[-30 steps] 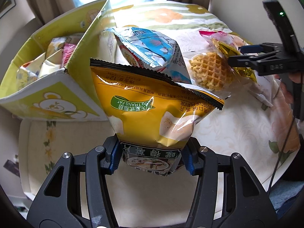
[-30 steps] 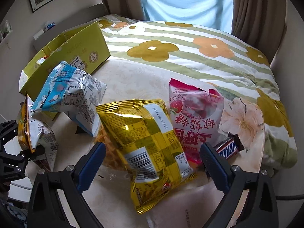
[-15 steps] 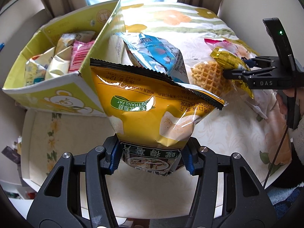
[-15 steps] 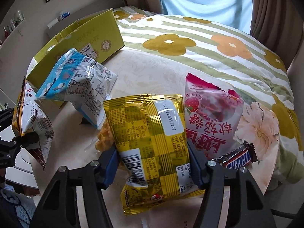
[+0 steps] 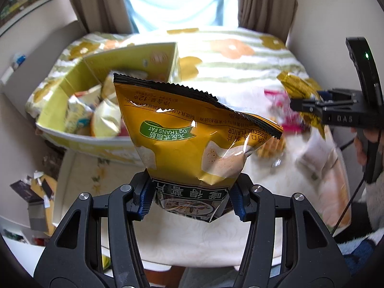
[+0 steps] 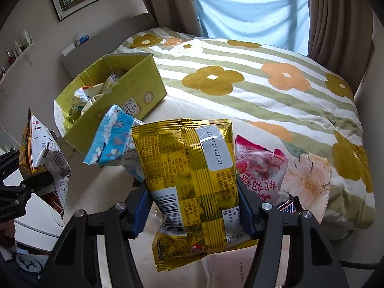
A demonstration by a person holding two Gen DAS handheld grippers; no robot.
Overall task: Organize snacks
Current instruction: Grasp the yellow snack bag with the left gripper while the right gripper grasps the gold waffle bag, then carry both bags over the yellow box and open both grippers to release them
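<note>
Gripping an orange barbecue-flavour chip bag (image 5: 192, 141) by its lower end, the left hand-held gripper (image 5: 192, 201) has both blue pads pressed into the packet's sides, and the bag stands upright between them, its black serrated top edge uppermost. From the right wrist view the same bag (image 6: 40, 153) shows at the far left, held clear of the surface. The right hand-held gripper (image 6: 192, 210) is clenched on a gold checked snack packet (image 6: 192, 180), its pads squeezing the packet from both sides after the jaws have just been closing in on it; the packet is lifted, its barcode side facing the camera. In the left wrist view that gripper (image 5: 309, 105) appears at the right edge with the gold packet (image 5: 300, 91) in its tips, and a hand (image 5: 364, 144) wraps its handle.

On the cream counter (image 6: 100, 192) beside the bed lie a blue-and-white snack bag (image 6: 110, 141), leaning against the yellow cardboard box (image 6: 141, 91), and a pink strawberry packet (image 6: 259, 168) just right of the gold one. A chocolate bar (image 6: 288, 206) peeks out at the pink packet's lower edge. The box stands open and already holds several pale packets (image 6: 86, 98). A floral striped bedspread (image 6: 264, 76) covers the bed behind, with curtains (image 6: 340, 12) and a window beyond
</note>
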